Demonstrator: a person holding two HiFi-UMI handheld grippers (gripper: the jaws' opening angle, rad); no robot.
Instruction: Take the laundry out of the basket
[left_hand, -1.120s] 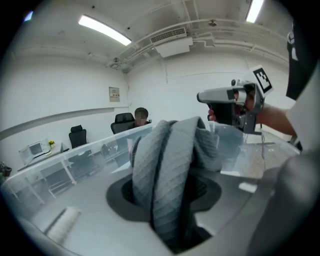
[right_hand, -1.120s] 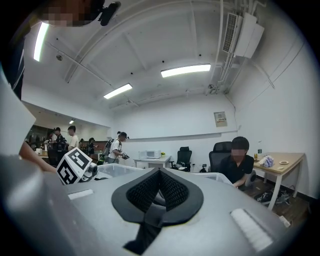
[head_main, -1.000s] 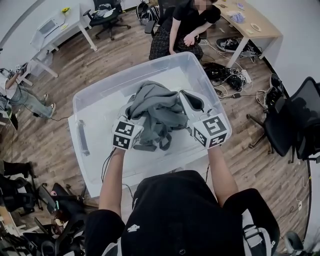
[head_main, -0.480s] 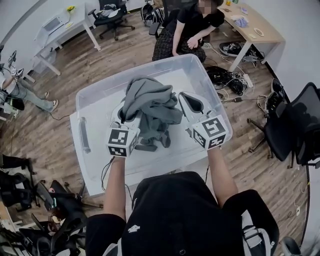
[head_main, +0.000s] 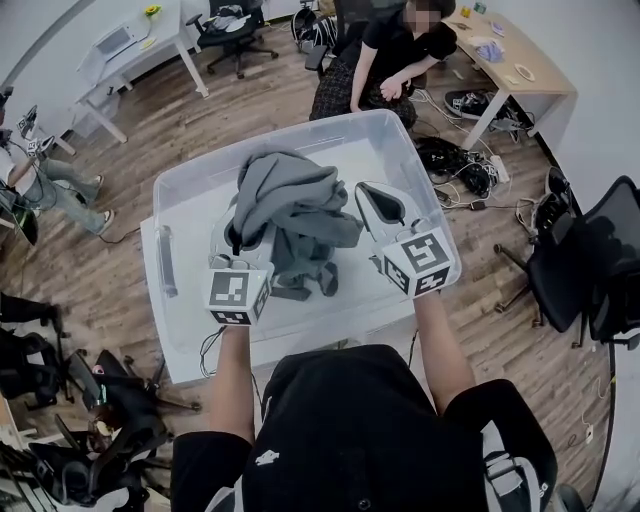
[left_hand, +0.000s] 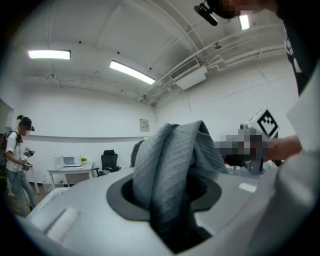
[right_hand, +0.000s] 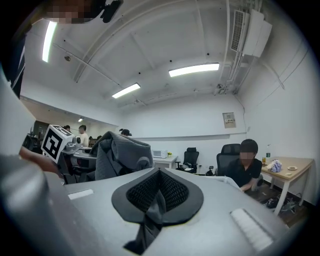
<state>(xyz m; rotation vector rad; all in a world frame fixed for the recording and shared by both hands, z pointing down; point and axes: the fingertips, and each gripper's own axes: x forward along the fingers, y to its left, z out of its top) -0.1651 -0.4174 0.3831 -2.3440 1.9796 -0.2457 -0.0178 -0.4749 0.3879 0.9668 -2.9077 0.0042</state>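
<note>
laundry in the big clear basket (head_main: 185, 215) is one grey garment (head_main: 295, 205), bunched up above the basket's middle with its ends dangling inside. the left gripper (head_main: 245, 235), on the basket's left side, is clamped on a thick fold. the right gripper (head_main: 378, 210), on the basket's right side, pinches only a thin strip. most of the cloth lies leftward, so i'd guess the left does the lifting over the rim.
</note>
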